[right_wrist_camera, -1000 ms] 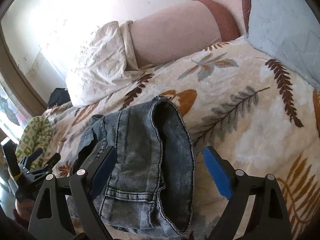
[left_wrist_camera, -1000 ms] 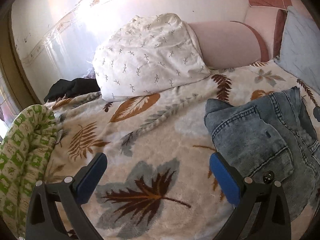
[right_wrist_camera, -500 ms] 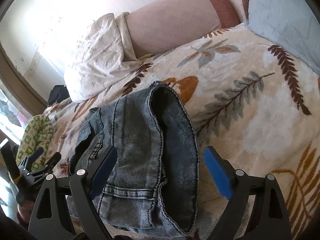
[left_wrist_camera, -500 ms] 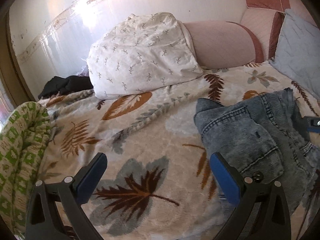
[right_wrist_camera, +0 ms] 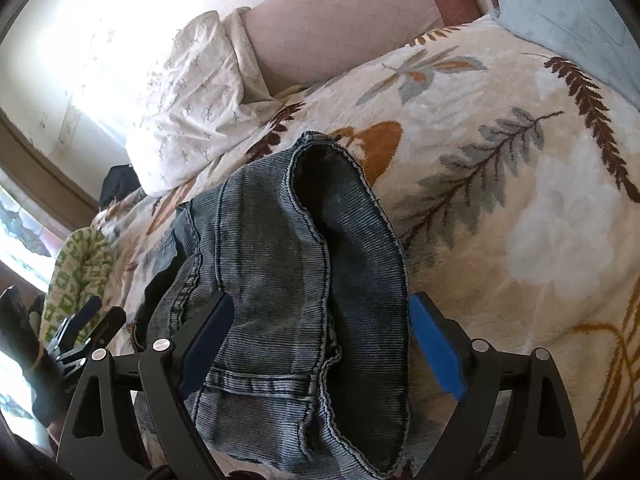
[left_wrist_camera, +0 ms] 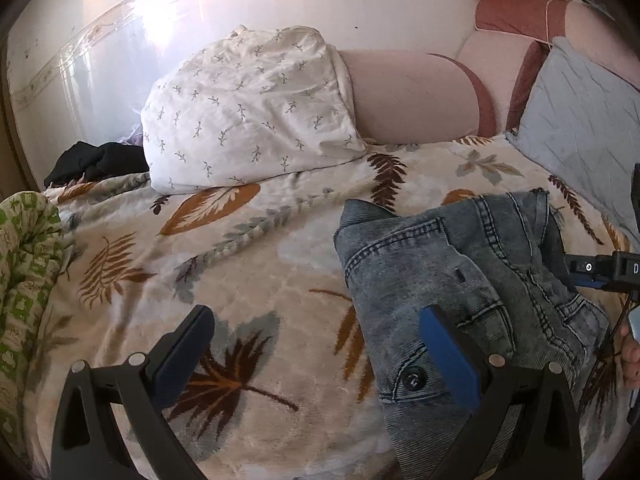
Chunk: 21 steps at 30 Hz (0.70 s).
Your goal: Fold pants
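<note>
Your right gripper (right_wrist_camera: 316, 344) has its jaws wide apart, straddling the bunched jeans (right_wrist_camera: 288, 280) on the bed's leaf-print blanket (right_wrist_camera: 520, 200). Your left gripper (left_wrist_camera: 316, 348) is also spread, holding nothing, jeans just beside its right finger.

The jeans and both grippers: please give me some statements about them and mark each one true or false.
1. The jeans lie on a leaf-patterned blanket. True.
2. The right gripper is shut on the jeans. False: its jaws stand wide, with denim between them but not pinched.
3. The left gripper is open. True.
4. The jeans are spread out flat at full length. False: they lie bunched in a heap.
5. A white pillow lies on top of the jeans. False: it lies apart, near the wall.
</note>
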Each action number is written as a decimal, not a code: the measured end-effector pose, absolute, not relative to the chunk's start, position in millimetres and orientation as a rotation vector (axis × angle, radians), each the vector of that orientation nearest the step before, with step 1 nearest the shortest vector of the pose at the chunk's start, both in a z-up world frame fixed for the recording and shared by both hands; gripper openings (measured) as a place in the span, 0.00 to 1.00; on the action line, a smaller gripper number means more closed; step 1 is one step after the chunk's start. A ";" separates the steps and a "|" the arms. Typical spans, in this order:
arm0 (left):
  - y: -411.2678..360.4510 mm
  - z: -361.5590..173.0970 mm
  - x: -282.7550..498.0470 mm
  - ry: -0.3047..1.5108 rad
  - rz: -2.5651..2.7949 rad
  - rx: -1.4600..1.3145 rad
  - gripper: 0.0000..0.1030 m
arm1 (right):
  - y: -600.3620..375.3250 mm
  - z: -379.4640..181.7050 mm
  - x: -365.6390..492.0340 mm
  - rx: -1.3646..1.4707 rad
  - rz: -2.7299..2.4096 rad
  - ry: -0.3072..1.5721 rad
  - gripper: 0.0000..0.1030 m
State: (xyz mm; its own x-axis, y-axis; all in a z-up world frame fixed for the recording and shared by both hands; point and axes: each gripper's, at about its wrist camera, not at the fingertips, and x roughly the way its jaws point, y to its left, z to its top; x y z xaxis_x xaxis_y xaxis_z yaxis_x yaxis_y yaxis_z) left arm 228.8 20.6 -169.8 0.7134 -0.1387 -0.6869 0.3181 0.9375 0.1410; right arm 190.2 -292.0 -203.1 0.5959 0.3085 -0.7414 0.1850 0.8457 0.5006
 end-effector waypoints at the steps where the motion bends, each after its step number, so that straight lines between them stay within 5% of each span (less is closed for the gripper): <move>1: 19.5 -170.6 228.9 0.738 -0.257 0.261 1.00 | -291.7 -203.1 190.1 0.580 0.077 0.944 0.86; 21: 7.1 -173.4 225.7 0.738 -0.342 0.238 1.00 | -283.9 -214.4 193.9 0.615 0.101 0.984 0.87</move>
State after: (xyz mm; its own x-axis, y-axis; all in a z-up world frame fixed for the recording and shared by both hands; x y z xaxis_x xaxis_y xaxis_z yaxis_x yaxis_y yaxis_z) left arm 225.7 7.1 -173.4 0.6887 -0.2194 -0.6911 0.3850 0.9183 0.0921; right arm 193.9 -283.9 -214.4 0.5639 0.3492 -0.7484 0.1903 0.8269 0.5292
